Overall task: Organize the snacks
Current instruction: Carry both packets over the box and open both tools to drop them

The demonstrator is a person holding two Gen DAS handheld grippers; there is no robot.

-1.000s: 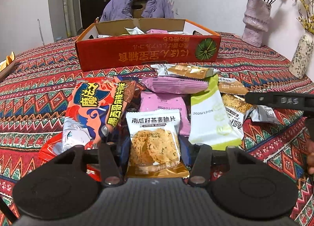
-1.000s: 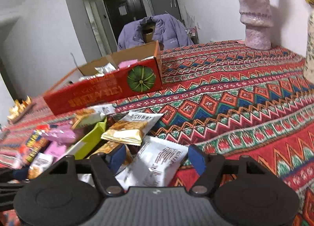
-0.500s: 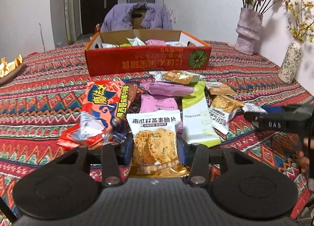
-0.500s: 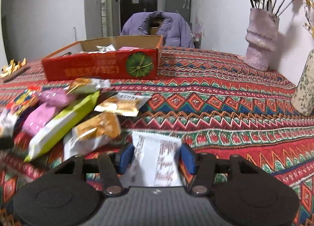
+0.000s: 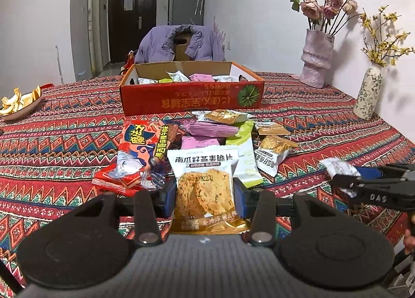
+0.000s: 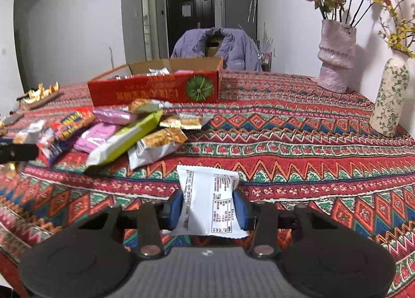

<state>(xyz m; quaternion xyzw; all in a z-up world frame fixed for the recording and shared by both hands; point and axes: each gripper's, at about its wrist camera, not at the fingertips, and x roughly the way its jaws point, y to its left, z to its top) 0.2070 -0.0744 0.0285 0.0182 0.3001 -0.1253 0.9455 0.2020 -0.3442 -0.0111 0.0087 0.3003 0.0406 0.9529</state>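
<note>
Between the left gripper's [image 5: 205,193] blue pads sits a cookie pack [image 5: 203,189]. The pads pinch it on both sides, low down, and its top sticks up past the tips. Between the right gripper's [image 6: 209,206] pads sits a white pack [image 6: 210,204], printed side up. Those pads press on its two sides too.

Past the left gripper, just ahead, lies the pile of snacks [image 5: 207,140] on the cloth [image 5: 64,147]. It has a red bag [image 5: 140,155], pink packs [image 5: 210,128], a green pack [image 5: 243,158] and more cookie packs. Farther ahead, behind the pile, stands the red box [image 5: 192,97]. It is open and has some snacks in it. From the right gripper, the pile is ahead and to the left, and the box is behind it. Off to the right side of both grippers stand two vases [image 6: 336,57].

Both held packs look very light. The wrap is thin, soft and shiny, so it may slip or crumple. The cookie inside looks hard and flat and could crack if squeezed too much. I think the best place to hold is across the middle, on the two side edges, with a soft squeeze. The box looks like the place for them to go.
</note>
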